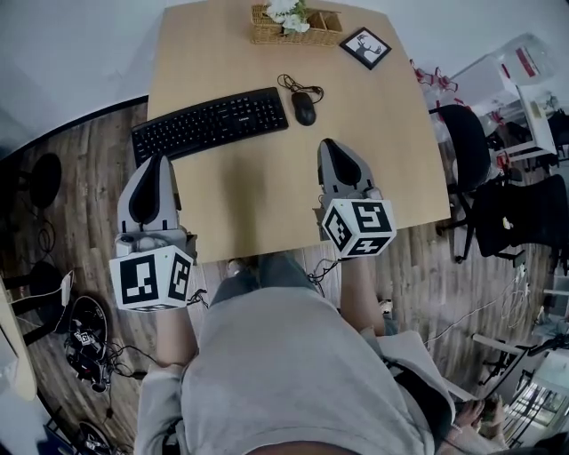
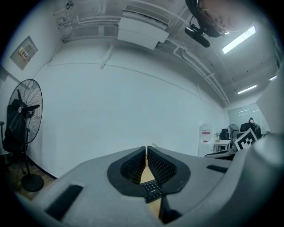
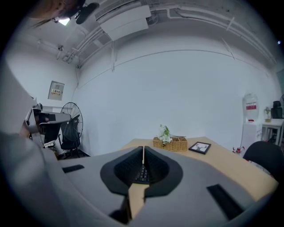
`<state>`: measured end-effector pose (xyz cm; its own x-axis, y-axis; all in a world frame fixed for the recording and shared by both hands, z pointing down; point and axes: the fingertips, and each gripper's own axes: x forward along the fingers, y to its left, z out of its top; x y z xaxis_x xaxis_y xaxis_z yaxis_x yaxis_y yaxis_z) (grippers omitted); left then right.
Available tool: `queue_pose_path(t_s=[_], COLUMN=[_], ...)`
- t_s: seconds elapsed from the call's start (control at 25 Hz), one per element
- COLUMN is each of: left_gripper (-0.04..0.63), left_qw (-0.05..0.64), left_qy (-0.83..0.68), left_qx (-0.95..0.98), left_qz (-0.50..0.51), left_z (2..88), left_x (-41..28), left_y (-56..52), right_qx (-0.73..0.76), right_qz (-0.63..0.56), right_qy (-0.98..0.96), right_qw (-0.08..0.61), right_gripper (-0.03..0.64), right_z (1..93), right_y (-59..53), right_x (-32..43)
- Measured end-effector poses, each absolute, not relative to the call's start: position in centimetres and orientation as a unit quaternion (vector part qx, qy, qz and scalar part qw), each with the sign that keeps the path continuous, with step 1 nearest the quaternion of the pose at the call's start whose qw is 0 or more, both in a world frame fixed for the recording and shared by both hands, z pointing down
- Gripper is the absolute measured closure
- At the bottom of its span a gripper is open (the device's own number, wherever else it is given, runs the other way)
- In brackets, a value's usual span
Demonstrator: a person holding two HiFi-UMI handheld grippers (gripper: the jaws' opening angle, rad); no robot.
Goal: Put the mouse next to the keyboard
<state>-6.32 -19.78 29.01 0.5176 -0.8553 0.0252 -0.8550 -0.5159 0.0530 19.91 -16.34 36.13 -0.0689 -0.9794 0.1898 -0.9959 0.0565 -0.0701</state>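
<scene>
A black keyboard lies slantwise on the wooden desk. A black wired mouse sits just off its right end, its cable coiled behind it. My left gripper hovers at the desk's left front edge, near the keyboard's left end, its jaws shut with nothing held. My right gripper is above the desk a short way in front of the mouse, its jaws shut and empty. In the left gripper view a strip of the keyboard shows between the pads. The keyboard also peeks through in the right gripper view.
A wicker basket with white flowers and a small framed picture stand at the desk's far edge. A black office chair is to the right. A floor fan stands left. Cables lie on the wooden floor.
</scene>
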Motion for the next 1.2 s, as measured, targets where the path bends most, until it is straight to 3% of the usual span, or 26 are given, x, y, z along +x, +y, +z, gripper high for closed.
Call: queue_pose_path(t_s=[1.2], left_gripper=[0.577], left_qw=[0.009], left_qy=[-0.45], left_qx=[0.893], left_qz=[-0.026], left_z=[26.8], left_x=[-7.6], left_y=[-14.9], right_qx=[0.716], right_qz=[-0.008], right_qy=[-0.698], right_qw=[-0.001], right_gripper=[0.601], right_z=[28.4], right_y=[-7.5], right_x=[17.0])
